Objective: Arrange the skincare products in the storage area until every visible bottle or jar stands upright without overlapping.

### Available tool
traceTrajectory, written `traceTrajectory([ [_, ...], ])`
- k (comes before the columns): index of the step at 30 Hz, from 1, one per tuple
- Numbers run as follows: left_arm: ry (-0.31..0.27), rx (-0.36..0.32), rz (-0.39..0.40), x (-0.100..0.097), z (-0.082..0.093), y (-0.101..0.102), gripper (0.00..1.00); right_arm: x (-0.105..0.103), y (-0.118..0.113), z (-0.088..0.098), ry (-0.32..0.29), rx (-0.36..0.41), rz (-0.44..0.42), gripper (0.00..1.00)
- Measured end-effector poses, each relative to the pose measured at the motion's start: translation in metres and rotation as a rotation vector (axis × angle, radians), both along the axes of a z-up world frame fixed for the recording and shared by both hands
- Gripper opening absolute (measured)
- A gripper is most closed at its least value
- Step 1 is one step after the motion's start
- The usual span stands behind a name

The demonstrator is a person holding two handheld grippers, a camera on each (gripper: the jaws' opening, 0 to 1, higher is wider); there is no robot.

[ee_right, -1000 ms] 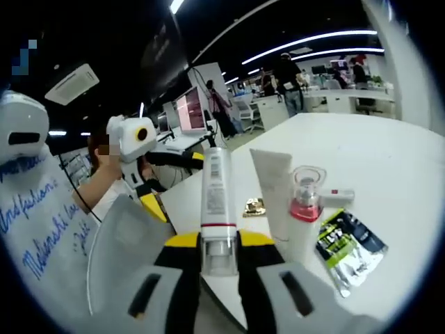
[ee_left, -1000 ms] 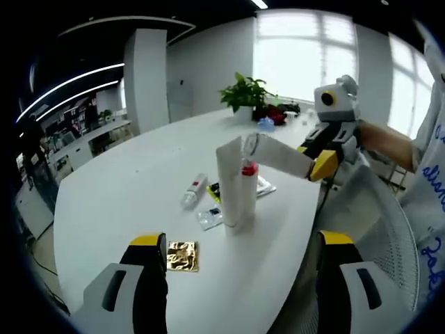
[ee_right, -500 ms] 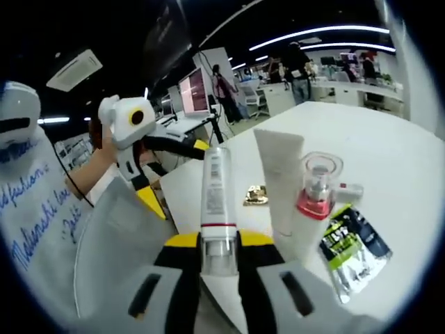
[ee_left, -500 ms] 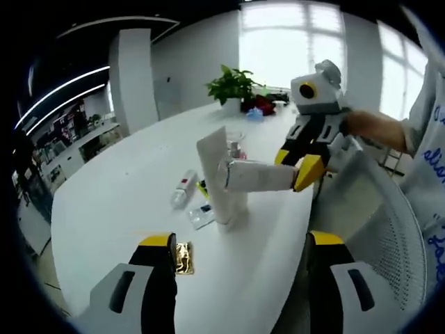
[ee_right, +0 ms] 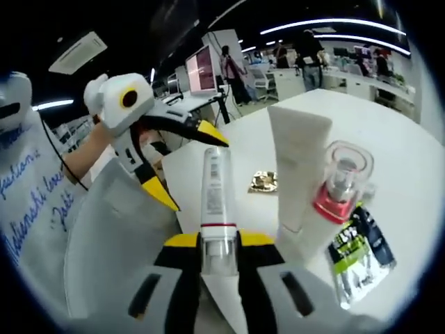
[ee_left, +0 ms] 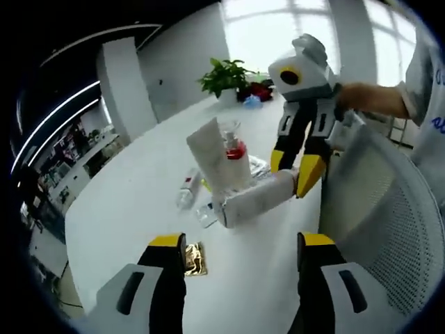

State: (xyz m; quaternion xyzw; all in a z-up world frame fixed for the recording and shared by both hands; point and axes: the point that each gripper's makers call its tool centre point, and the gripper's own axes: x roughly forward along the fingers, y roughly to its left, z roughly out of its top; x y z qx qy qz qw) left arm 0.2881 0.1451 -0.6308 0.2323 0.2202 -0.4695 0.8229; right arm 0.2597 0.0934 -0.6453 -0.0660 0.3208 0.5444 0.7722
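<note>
Blue handwritten-style lettering is printed on the person's white garment (ee_right: 31,209) in the right gripper view, but the words cannot be read with certainty. Small print is seen on the label of the white tube (ee_right: 214,191) and white lettering on the black-and-green sachet (ee_right: 360,249) lying on the worktop (ee_right: 389,139); both are too blurred to be read.

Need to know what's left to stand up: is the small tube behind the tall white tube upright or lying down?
Lying down. The small tube rests flat on the table, behind the upright tall tube.
</note>
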Motion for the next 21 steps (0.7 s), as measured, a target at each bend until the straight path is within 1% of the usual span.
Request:
traceTrajectory([
  [6,-0.043,0.078,-0.031,0.0,-0.004,-0.001,0.58,-0.003,0.004,-0.005,0.014,-0.03,0.029,0.18],
  [8,-0.057,0.108,-0.054,-0.001,-0.007,-0.003,0.55,-0.004,0.004,-0.007,0.019,-0.045,0.042,0.18],
  [13,-0.098,0.186,-0.077,0.001,-0.014,-0.005,0.51,-0.004,0.006,-0.012,0.032,-0.074,0.074,0.18],
  [15,-0.13,0.23,-0.09,0.003,-0.017,-0.004,0.49,-0.002,0.006,-0.015,0.04,-0.084,0.082,0.18],
  [18,-0.21,0.319,-0.093,0.01,-0.02,0.0,0.45,-0.001,0.008,-0.017,0.049,-0.091,0.092,0.18],
  [20,-0.265,0.36,-0.103,0.014,-0.02,0.001,0.42,0.0,0.008,-0.018,0.064,-0.085,0.093,0.18],
  [21,-0.274,0.367,-0.105,0.014,-0.02,0.001,0.41,0.001,0.009,-0.018,0.071,-0.082,0.091,0.18],
])
